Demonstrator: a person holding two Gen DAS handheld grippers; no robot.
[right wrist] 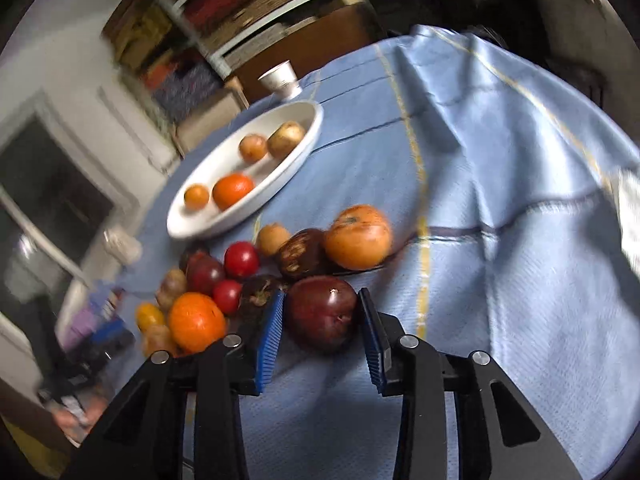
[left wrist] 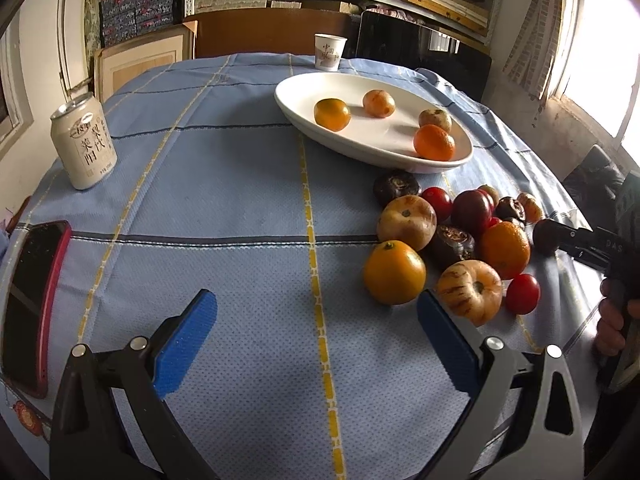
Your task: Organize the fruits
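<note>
A pile of loose fruit (left wrist: 452, 240) lies on the blue tablecloth, with oranges, red tomatoes and dark fruits. A white oval plate (left wrist: 304, 120) behind it holds several small fruits. My left gripper (left wrist: 316, 340) is open and empty, just left of a yellow-orange fruit (left wrist: 394, 272). My right gripper (right wrist: 322, 334) is shut on a dark purple fruit (right wrist: 322, 312) at the pile's near edge; it also shows in the left wrist view (left wrist: 546, 236). The right wrist view also shows the plate (right wrist: 192, 224) and the pile (right wrist: 240, 276).
A white drink can (left wrist: 84, 144) stands at the far left. A red-cased phone (left wrist: 32, 304) lies at the left edge. A paper cup (left wrist: 329, 52) stands behind the plate. Shelves and a window surround the table.
</note>
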